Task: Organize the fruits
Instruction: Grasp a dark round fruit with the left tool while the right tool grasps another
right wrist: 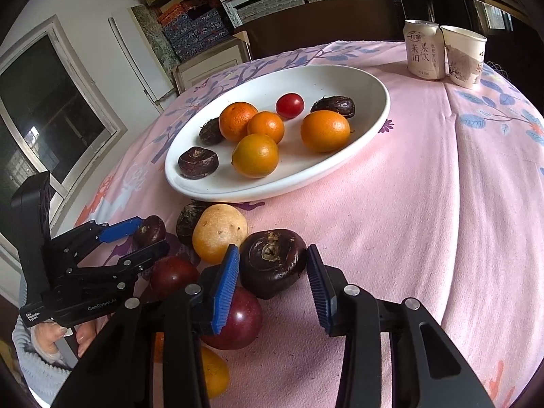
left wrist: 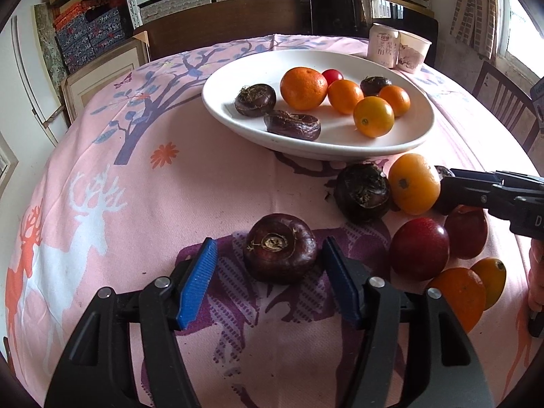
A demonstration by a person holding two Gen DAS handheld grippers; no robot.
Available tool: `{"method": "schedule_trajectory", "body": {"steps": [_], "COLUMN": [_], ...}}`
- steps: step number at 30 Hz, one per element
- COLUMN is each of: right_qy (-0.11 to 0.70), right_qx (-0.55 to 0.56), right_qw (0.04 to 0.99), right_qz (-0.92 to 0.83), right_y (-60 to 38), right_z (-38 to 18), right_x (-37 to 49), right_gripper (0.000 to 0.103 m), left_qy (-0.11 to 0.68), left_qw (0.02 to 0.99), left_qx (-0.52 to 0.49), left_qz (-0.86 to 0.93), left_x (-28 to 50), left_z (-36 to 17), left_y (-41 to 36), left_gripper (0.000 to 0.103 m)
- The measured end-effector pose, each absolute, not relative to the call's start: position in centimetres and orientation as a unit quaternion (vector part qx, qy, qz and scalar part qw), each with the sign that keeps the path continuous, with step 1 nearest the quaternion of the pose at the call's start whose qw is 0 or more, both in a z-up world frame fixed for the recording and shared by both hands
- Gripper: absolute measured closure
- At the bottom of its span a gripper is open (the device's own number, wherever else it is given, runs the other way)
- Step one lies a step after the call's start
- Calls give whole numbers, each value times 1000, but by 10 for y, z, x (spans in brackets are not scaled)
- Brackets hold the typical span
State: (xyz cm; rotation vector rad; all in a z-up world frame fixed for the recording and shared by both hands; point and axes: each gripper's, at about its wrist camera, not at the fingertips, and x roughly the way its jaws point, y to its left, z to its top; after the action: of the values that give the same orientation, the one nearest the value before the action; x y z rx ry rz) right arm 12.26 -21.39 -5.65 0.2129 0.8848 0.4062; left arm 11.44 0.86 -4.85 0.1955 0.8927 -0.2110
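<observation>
Two grippers: both worked the pink printed tablecloth (left wrist: 204,187), each straddling its own fruit.
Left gripper (left wrist: 269,242): blue pads stood apart and nothing was clamped. A gap showed at the left pad (left wrist: 199,282), while the other pad sat just beside the fruit.
Its fruit: a dark maroon, flattened-round water chestnut (left wrist: 279,255) lay on the cloth between the fingers with its stem scar up. It had no real long axis, so I judged that any squeeze line would do.
Destination: the white oval ceramic plate (left wrist: 306,148) lay ahead and slightly right of the left gripper. It already carried oranges, chestnuts and one small red tomato (left wrist: 332,75).
Loose pile: a yellow-orange citrus (left wrist: 414,183), another dark chestnut (left wrist: 362,192) and a deep red plum (left wrist: 419,253) waited on the cloth near the plate's front rim.
Right gripper (right wrist: 272,248): it was open too, with both pads close alongside a larger blackish water chestnut (right wrist: 272,268) that rested on the cloth.
Key relation: the plate lay ahead and to the left of the right gripper, and both arms looked about equally near it.
Far right: a pale drink can (right wrist: 421,51) and a white paper cup (right wrist: 464,59) stood touching, well apart from the fruit.
</observation>
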Motion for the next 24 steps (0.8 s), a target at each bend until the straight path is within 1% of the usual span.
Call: {"method": "schedule_trajectory", "body": {"steps": [9, 12, 16, 18, 20, 24], "right_qy": [407, 407, 403, 403, 403, 401], "right_qx": [156, 166, 168, 167, 166, 168], "right_qw": [883, 882, 885, 885, 886, 886], "right_qz": [177, 168, 164, 162, 160, 160], "right_y": [-240, -246, -247, -248, -249, -249], "right_z": [-51, -51, -50, -50, -51, -50], "right_x": [123, 124, 124, 124, 124, 124], "right_gripper": [63, 63, 63, 63, 63, 63], "left_qy": [425, 419, 413, 414, 413, 414], "left_qw": [896, 899, 902, 901, 901, 900], "left_qx": [80, 76, 70, 69, 72, 72], "left_qz": [-104, -106, -107, -110, -114, -116], "left_x": [115, 114, 113, 113, 111, 111], "left_z": [-44, -41, -38, -38, -38, -39], "left_y": [14, 15, 17, 17, 16, 15], "left_gripper": [46, 51, 52, 55, 61, 61]}}
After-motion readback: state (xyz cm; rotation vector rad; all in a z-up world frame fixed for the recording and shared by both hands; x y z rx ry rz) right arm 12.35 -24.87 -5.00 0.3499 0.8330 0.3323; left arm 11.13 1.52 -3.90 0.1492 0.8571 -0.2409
